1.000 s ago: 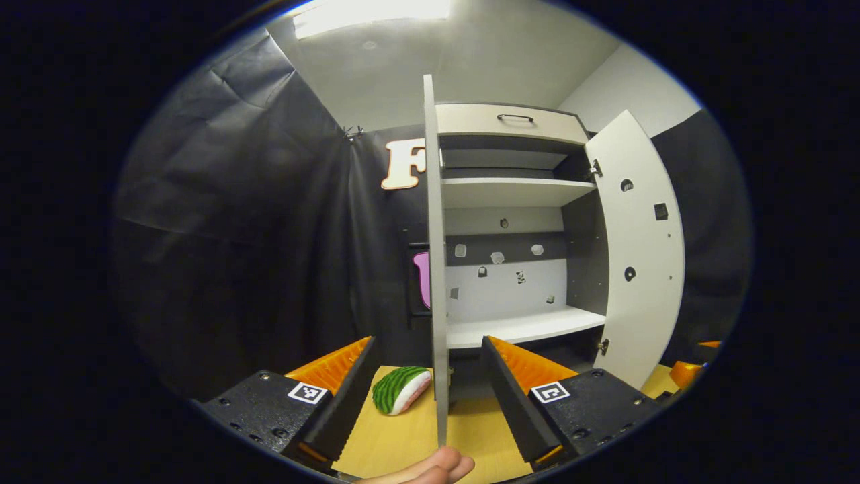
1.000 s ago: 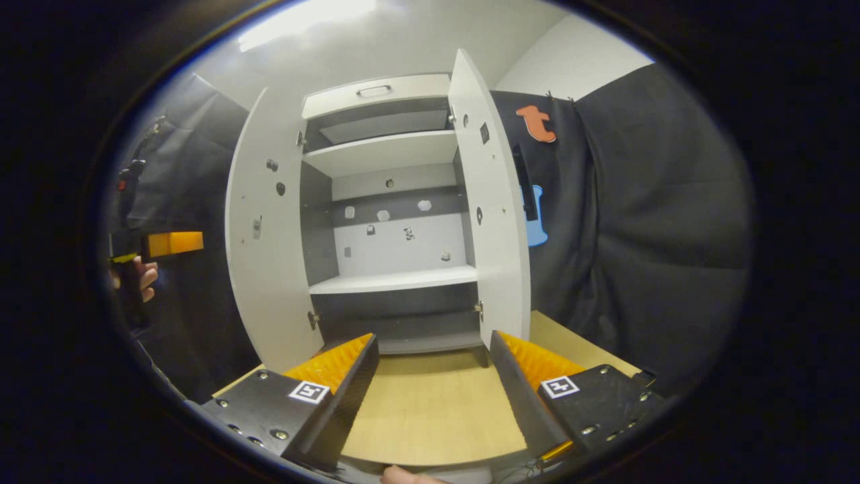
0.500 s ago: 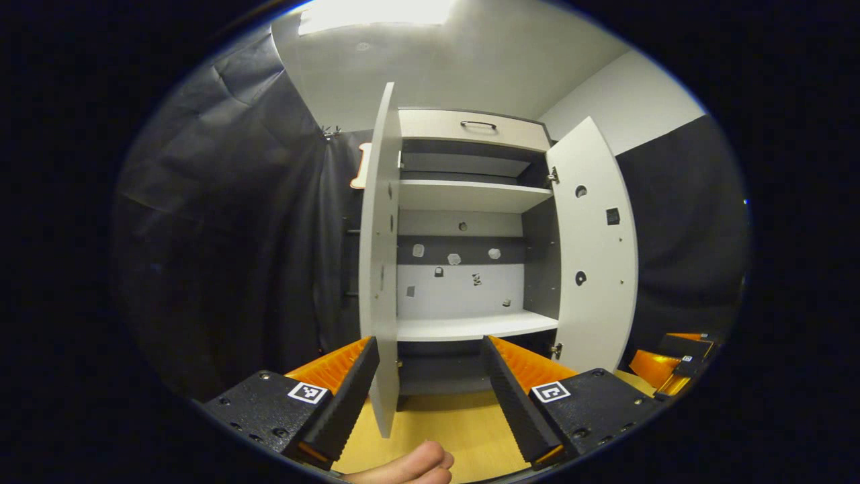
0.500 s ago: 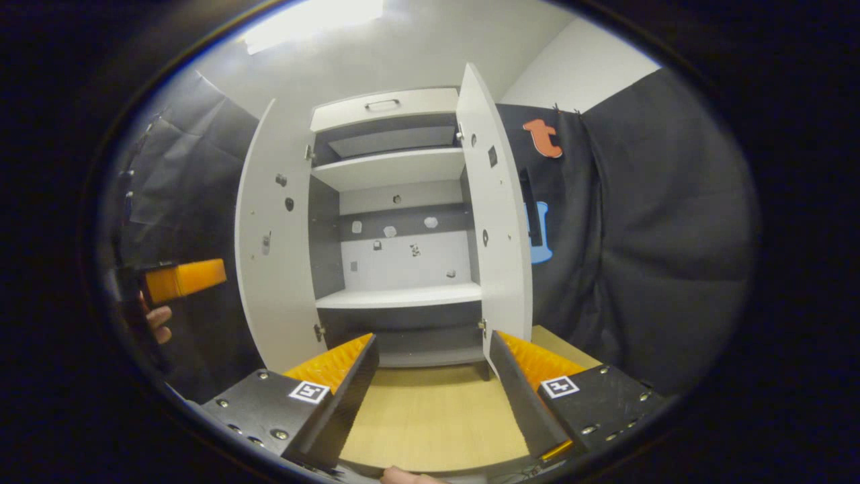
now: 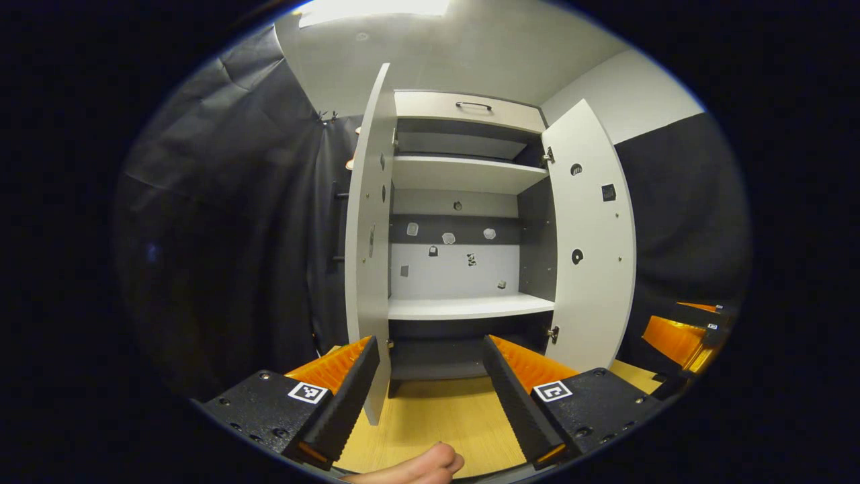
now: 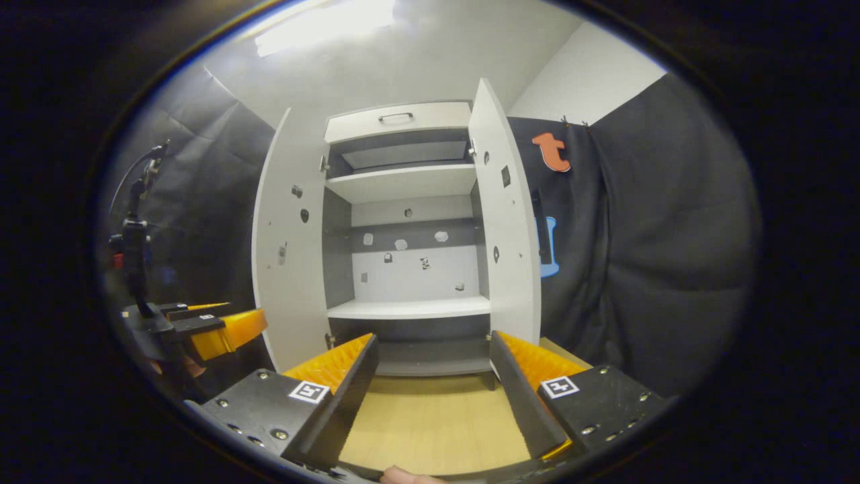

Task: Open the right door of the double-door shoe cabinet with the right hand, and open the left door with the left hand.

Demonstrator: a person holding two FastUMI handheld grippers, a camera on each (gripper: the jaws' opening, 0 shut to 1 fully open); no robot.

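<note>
Both doors stand open: left door [image 5: 366, 235] at eleven o'clock of the spread, empty left hand-held gripper [image 5: 430, 376]; right hand-held gripper [image 6: 433, 383] likewise spread.

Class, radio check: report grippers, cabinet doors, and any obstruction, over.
Left gripper open, empty. Right gripper open, empty. White double-door shoe cabinet: left door and right door both swung open. Nothing blocking.
</note>
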